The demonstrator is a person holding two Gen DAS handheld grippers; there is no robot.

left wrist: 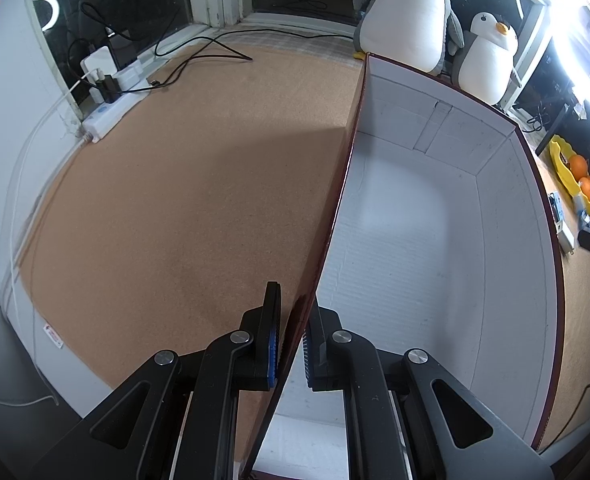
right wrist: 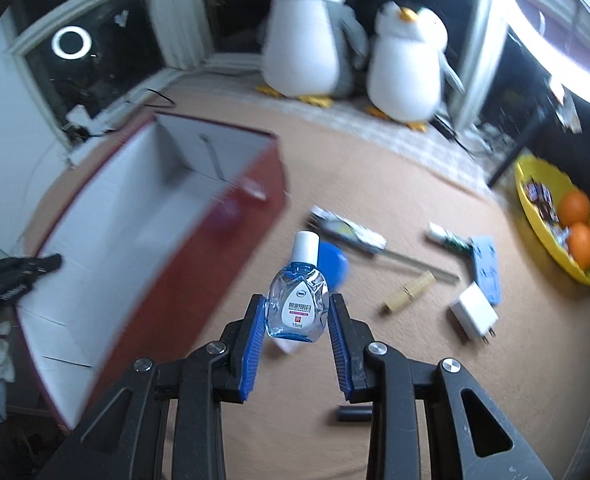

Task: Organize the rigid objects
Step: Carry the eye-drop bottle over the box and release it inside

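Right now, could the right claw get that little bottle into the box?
Probably yes. The right claw grips the bottle, the box beside it is open-topped, and the left claw only pinches its wall.

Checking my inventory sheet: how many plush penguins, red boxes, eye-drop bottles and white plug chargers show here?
Plush penguins: 2
Red box: 1
Eye-drop bottle: 1
White plug charger: 1
Total: 5
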